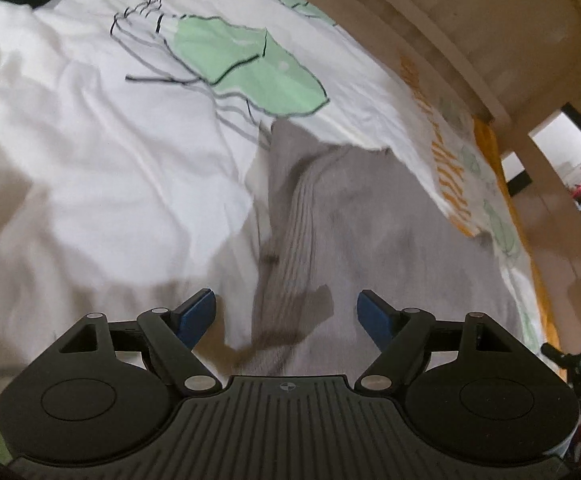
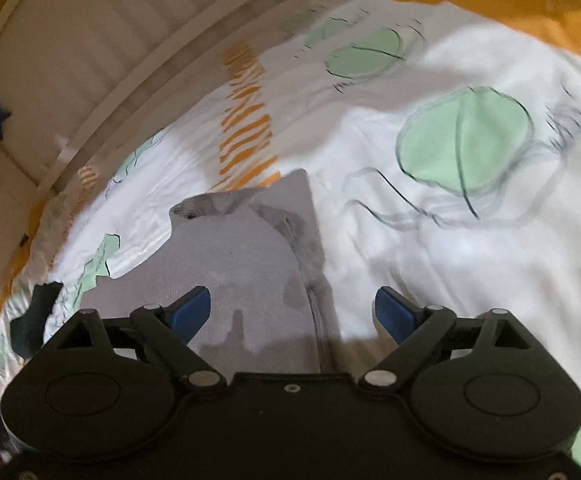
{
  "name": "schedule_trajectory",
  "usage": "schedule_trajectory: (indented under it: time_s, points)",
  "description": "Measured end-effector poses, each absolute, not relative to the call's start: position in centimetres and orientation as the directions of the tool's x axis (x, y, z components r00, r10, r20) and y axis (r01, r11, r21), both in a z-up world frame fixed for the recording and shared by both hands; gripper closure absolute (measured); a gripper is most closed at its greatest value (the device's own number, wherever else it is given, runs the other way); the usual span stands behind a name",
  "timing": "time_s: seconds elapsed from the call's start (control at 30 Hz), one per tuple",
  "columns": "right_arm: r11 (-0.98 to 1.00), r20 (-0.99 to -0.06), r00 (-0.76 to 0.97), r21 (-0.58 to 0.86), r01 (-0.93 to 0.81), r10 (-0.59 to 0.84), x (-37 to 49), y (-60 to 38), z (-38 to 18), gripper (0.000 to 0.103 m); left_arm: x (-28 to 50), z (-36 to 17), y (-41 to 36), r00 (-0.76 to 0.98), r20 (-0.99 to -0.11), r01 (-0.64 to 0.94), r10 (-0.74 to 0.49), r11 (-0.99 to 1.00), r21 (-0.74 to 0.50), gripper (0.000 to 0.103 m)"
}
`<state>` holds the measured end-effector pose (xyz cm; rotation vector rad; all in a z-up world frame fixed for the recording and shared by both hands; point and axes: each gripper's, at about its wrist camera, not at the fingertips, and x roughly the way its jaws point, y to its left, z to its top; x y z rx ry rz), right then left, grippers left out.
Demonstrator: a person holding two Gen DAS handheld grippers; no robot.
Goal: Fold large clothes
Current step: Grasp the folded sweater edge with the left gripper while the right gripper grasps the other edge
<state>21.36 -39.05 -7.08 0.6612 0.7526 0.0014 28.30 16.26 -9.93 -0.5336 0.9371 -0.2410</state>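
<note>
Above a bed: two empty grippers over a partly folded grey garment.

Left gripper [image 1: 285, 316] and right gripper [image 2: 292, 312] both stand with jaws apart, nothing between the pads; beneath them lies the grey garment [image 1: 370, 216], one ribbed edge turned over, on the white leaf-print duvet [image 1: 90, 140]; judged midway, since further folds appear to remain.

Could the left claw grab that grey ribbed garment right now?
Probably yes: the left claw is open, and the grey ribbed garment lies uncovered on the leaf-print bedspread right ahead, with nothing between them.
</note>
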Motion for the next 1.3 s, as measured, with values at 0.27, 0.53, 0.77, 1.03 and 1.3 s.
schedule_trajectory:
  time_s: [0.27, 0.53, 0.77, 1.03, 1.3]
  points:
    - [0.787, -0.632, 0.730, 0.577, 0.218, 0.261, 17.2, -37.4, -6.6, 0.012, 24.2, -10.6, 15.0, 0.589, -0.664, -0.036, -0.461, 0.806, -0.591, 0.025]
    - [0.754, -0.623, 0.712, 0.624, 0.204, 0.323, 15.3, -35.2, -8.1, 0.010, 23.4, -10.9, 14.1, 0.619, -0.626, -0.011, -0.475, 0.791, -0.611, 0.017]
    - [0.657, -0.545, 0.762, 0.723, 0.215, 0.350, 17.2, -35.0, -10.5, 0.009, 26.2, -11.8, 13.1, 0.642, -0.582, -0.013, -0.499, 0.752, -0.659, 0.016]
    - [0.624, -0.463, 0.812, 0.764, 0.164, 0.354, 20.5, -34.7, -11.6, 0.005, 29.3, -12.4, 13.5, 0.679, -0.538, -0.045, -0.501, 0.702, -0.711, 0.017]
    - [0.690, -0.555, 0.765, 0.693, 0.207, 0.327, 23.9, -33.7, -11.7, 0.082, 29.2, -11.1, 13.4, 0.679, -0.579, -0.015, -0.453, 0.779, -0.627, 0.093]
